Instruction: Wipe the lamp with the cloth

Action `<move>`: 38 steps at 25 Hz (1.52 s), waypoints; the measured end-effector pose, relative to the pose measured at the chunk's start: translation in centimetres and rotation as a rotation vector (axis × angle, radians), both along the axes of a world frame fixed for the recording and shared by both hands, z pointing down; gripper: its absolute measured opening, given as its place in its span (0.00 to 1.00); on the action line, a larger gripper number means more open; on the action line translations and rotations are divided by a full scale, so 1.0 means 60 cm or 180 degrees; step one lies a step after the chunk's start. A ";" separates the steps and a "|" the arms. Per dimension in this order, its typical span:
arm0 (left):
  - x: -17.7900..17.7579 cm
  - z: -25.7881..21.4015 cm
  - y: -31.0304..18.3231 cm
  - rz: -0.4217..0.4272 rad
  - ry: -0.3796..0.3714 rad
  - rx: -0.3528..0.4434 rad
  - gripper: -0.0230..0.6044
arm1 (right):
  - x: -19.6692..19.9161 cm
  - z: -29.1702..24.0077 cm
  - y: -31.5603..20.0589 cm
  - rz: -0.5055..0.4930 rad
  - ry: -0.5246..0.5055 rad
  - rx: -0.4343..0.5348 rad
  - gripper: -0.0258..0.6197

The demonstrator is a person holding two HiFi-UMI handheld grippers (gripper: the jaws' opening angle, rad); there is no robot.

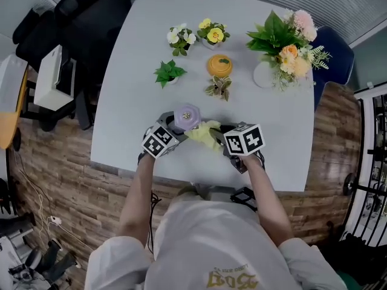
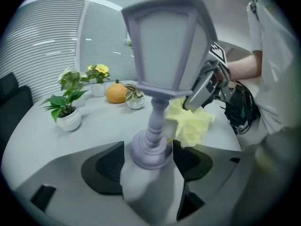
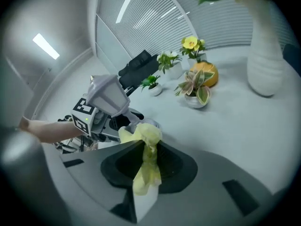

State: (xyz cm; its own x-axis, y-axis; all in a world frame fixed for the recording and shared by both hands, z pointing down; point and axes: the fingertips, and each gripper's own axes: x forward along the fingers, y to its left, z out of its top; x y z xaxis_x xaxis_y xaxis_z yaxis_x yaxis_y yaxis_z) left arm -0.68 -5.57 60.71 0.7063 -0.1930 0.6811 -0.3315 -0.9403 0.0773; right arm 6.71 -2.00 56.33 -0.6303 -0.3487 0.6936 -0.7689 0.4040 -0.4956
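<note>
This looks like an office meeting room. A large white table (image 1: 121, 101) stands on a wood-plank floor (image 1: 60, 162), with black office chairs (image 1: 84, 11) pushed back on one side and a blue chair (image 1: 335, 50) at the far corner. The walls are glass partitions with frosted stripes (image 3: 155, 13), under a strip light (image 3: 45, 46) in the ceiling. Small potted plants (image 1: 169, 72) and a vase of flowers (image 1: 284, 47) decorate the table, and cables (image 1: 36, 210) trail across the floor.

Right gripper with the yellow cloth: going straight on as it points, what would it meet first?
Probably the stem of the small lilac lantern-shaped lamp, just ahead of the yellow cloth; depth is unclear.
</note>
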 end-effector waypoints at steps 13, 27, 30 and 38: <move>-0.056 -0.154 0.042 -0.1316 0.1098 -0.0012 0.52 | 0.028 -0.118 0.039 0.0778 -0.0026 0.0927 0.17; -0.116 -0.326 0.083 -0.1953 0.1615 0.0696 0.05 | 0.011 -0.242 0.084 0.1042 0.0133 0.1738 0.17; -0.119 -0.344 0.086 -0.1933 0.1552 0.0819 0.04 | 0.002 -0.259 0.086 0.1046 0.0136 0.1832 0.17; -0.115 -0.354 0.081 -0.1875 0.1495 0.0846 0.04 | -0.011 -0.266 0.089 0.0970 0.0174 0.1856 0.17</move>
State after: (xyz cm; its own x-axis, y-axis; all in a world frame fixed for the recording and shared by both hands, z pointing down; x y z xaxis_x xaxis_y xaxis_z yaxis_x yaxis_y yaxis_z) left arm -7.61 -0.70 39.46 0.6392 -0.7379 0.2167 -0.7680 -0.6271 0.1301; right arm 6.08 3.32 40.35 -0.4132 -0.8341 0.3653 -0.9091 0.3547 -0.2185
